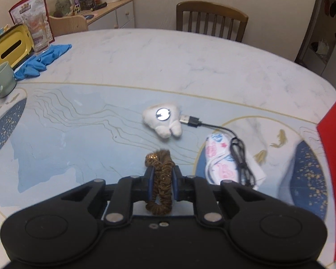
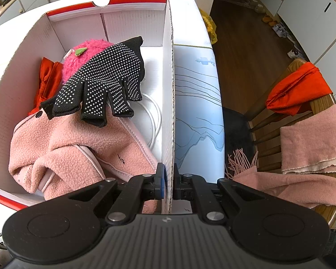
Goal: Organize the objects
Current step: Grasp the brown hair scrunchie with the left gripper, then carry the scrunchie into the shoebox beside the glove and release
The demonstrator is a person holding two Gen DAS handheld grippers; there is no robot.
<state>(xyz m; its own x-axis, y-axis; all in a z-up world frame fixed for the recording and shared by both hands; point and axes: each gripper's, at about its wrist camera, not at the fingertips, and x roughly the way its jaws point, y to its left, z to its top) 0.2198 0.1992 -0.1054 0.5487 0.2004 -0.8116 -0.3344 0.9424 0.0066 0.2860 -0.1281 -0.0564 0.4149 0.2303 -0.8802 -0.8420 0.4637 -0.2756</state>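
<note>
A: Brown and glittery, that scrunchie (image 1: pixel 160 174) — the left tool (image 1: pixel 161 174) has it pinched between its blue pads, one loop bulging out past the fingertips and another hanging behind them

B: Is it off the surface (image 1: pixel 100 71)?

A: Looks lifted, though I can't say by how much. Beyond it at about twelve o'clock lies a white plush toy (image 1: pixel 162 122) with a shiny round disc on it, and a black USB cable (image 1: pixel 212 134) starts just beside the toy at its three o'clock, then trails down across a white pouch with pink and blue print (image 1: pixel 221 159)

B: And the other tool?

A: The right tool (image 2: pixel 169 179) is clamped on the side wall of the white box (image 2: pixel 168 89); one finger inside, one outside, the cardboard edge squeezed between

B: What's in the box?

A: A pink fleece garment (image 2: pixel 78 152) fills the near half. A black glove with white dots (image 2: pixel 105 78) lies on top of it, fingers pointing toward six o'clock. Behind the glove a bright pink fuzzy toy (image 2: pixel 89 53), at nine o'clock from that an orange-red cloth (image 2: pixel 48 78), and a white cord (image 2: pixel 154 116) coiled on the box floor at the glove's four o'clock

B: Anything far left on the surface?

A: Blue gloves (image 1: pixel 42 58) and a pale green mug (image 1: pixel 2 80), around ten o'clock, well apart from the scrunchie
</note>
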